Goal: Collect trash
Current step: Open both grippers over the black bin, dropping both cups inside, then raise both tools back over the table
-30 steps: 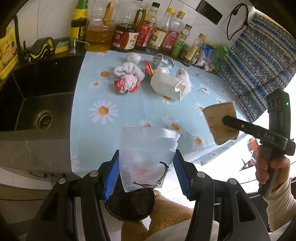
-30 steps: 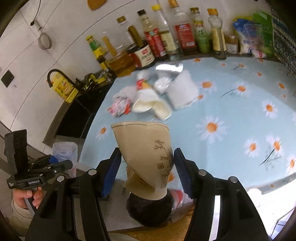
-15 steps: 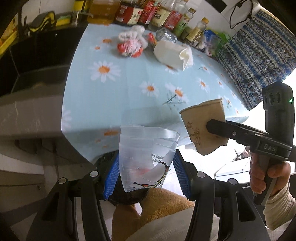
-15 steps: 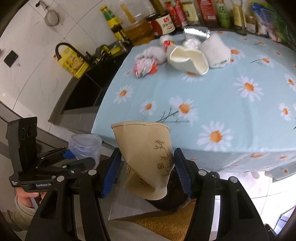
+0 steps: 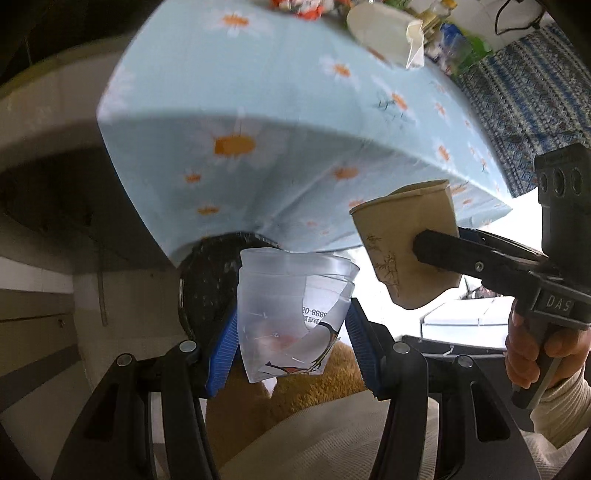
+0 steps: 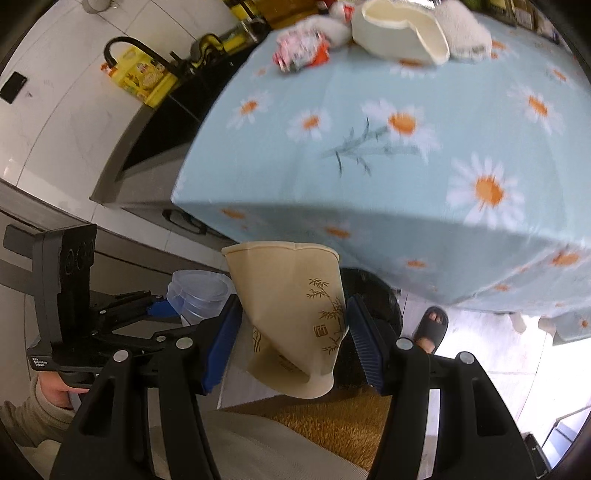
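Note:
My left gripper [image 5: 291, 339] is shut on a clear plastic cup [image 5: 291, 314], held below the table's front edge over a black trash bin [image 5: 207, 280]. My right gripper [image 6: 291, 332] is shut on a crumpled tan paper cup [image 6: 295, 314] just right of it; that cup also shows in the left wrist view [image 5: 406, 251]. The bin [image 6: 373, 299] sits behind the paper cup. A squashed white cup [image 6: 399, 33], a red-white wrapper [image 6: 299, 51] and a white wad [image 6: 465, 37] lie on the far part of the table.
The blue daisy tablecloth [image 6: 369, 147] hangs over the table edge above the bin. A sink counter [image 6: 155, 122] with a yellow bottle [image 6: 144, 77] is at left. A sandalled foot [image 6: 430, 328] and a brown mat [image 6: 332, 424] are on the floor.
Both grippers have dropped from above the table to below its front edge, carrying their cups towards the black bin. The grips are unchanged.

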`<state>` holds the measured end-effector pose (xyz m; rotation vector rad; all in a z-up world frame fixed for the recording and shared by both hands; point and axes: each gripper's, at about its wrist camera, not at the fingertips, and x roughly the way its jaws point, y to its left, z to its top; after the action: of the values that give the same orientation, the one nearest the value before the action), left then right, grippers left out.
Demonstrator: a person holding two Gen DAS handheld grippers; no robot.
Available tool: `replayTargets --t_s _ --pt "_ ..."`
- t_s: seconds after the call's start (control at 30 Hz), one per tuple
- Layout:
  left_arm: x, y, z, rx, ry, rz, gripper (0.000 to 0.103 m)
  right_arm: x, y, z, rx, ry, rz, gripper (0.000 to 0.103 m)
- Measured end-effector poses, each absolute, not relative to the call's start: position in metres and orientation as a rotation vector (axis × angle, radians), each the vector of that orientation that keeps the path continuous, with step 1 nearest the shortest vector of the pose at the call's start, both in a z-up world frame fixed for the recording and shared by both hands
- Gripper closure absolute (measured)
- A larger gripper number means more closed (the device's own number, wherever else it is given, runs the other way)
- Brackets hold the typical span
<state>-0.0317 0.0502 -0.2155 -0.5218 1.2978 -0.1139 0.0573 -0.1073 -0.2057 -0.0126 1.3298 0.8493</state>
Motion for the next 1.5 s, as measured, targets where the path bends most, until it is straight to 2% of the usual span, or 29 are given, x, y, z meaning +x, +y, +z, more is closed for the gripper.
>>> replayTargets --t_s 0.57,0.6,0.63,0.67,0.7,1.13,1.5 --pt "-0.028 0.049 -0.273 -0.553 1.447 -0.077 0.048 0.059 -0.108 -0.269 0.036 1.483 0.789 0.042" --pt "-0.028 0.048 -0.274 -0.546 1.446 -0.078 0.048 0.060 -0.108 -0.268 0.047 1.484 0.794 0.042" --pt "-0.027 0.047 -0.274 -0.543 1.447 -0.076 0.043 0.061 -0.107 -0.268 0.054 1.485 0.797 0.041" --pt "-0.026 0.047 -0.274 -0.541 1.452 -0.070 0.033 0.063 -0.106 -0.268 0.062 1.485 0.796 0.035" --pt "-0.025 0.046 -0.274 -0.540 1.452 -0.065 0.031 0.065 -0.107 -0.267 0.077 1.481 0.789 0.032" --pt "-0.020 0.045 -0.265 -0.528 1.430 -0.056 0.031 0.074 -0.119 -0.258 0.114 1.464 0.767 0.031" --pt "-0.013 0.047 -0.230 -0.507 1.331 -0.075 0.031 0.074 -0.129 -0.228 0.114 1.382 0.768 0.031"
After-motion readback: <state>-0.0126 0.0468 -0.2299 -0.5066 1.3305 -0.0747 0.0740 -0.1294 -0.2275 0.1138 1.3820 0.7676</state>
